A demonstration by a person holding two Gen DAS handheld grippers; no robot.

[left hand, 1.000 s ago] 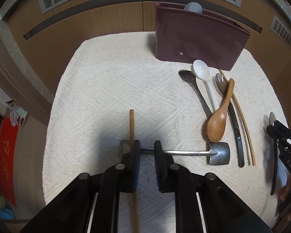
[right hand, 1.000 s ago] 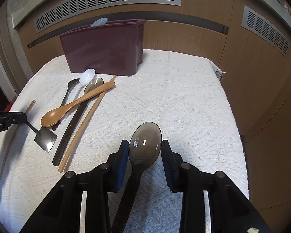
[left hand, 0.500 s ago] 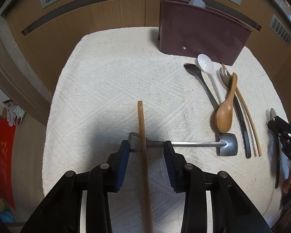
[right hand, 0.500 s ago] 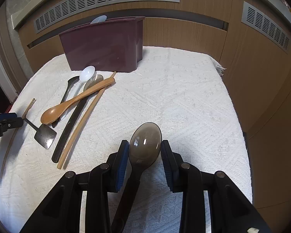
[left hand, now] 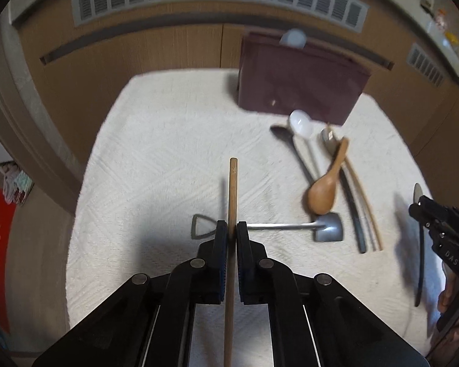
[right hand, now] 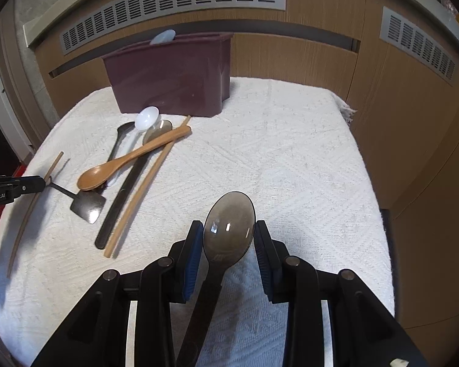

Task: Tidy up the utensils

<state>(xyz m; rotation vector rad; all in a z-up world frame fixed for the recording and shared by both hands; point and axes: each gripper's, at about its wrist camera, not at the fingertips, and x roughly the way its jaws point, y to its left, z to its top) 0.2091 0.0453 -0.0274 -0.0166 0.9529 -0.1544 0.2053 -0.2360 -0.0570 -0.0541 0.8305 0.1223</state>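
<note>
Left gripper (left hand: pixel 232 232): jaws just closed tight on a wooden chopstick (left hand: pixel 233 189) pointing to 12 o'clock. Right gripper (right hand: pixel 229 238): part-open jaws pinching a smoky translucent spoon (right hand: pixel 229 223) by its bowl. On the white cloth (right hand: pixel 275 153): maroon holder (right hand: pixel 171 76) at 11 o'clock, loose utensils (right hand: pixel 128 171) at 10 o'clock.

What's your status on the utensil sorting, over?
Left gripper shut on wooden chopstick. Right gripper holding smoky plastic spoon. Maroon utensil holder ahead, path clear.
</note>
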